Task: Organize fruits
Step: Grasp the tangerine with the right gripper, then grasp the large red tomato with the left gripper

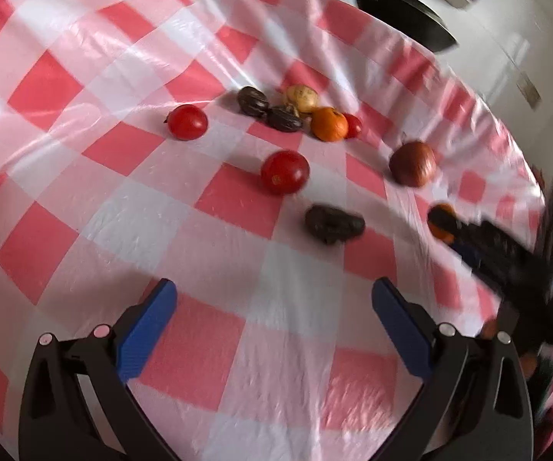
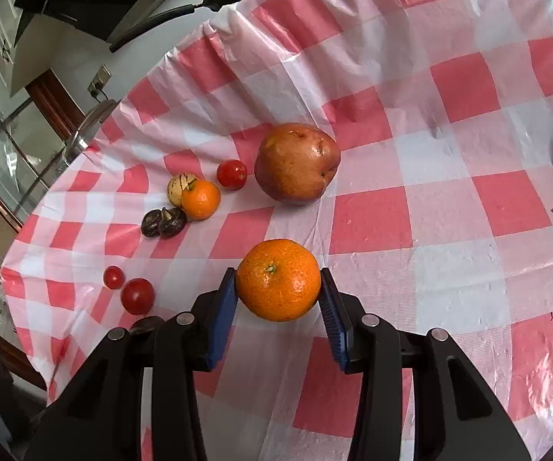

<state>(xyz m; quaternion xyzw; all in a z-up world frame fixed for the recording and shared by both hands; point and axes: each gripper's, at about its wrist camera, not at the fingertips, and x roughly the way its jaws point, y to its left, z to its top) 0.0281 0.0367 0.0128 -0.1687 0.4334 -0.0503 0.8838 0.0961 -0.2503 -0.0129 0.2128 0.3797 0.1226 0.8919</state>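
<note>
- A mandarin [image 2: 278, 279] is squeezed between the right gripper's [image 2: 278, 299] blue pads, above the checked tablecloth [image 2: 449, 176].
- A big red-brown pear [image 2: 296, 163] is seen just behind the mandarin, cherry tomatoes [image 2: 137, 296] to its left.
- The left gripper [image 1: 274, 307] is spread wide, nothing held.

Red and white checkered plastic tablecloth [image 2: 449, 199] covers pretty much the whole surface, kinda wrinkly and shiny, bunched into folds along its far edge at the upper middle of the right wrist view. Upper left of that view has a wall outlet [image 2: 99, 78] with something plugged in, plus a wood-framed glass door or window [image 2: 11, 142] down the left side. In the left wrist view there's a dark, blurry pan-like thing [image 1: 399, 9] at the upper right past the cloth, can't really tell what it is.
</note>
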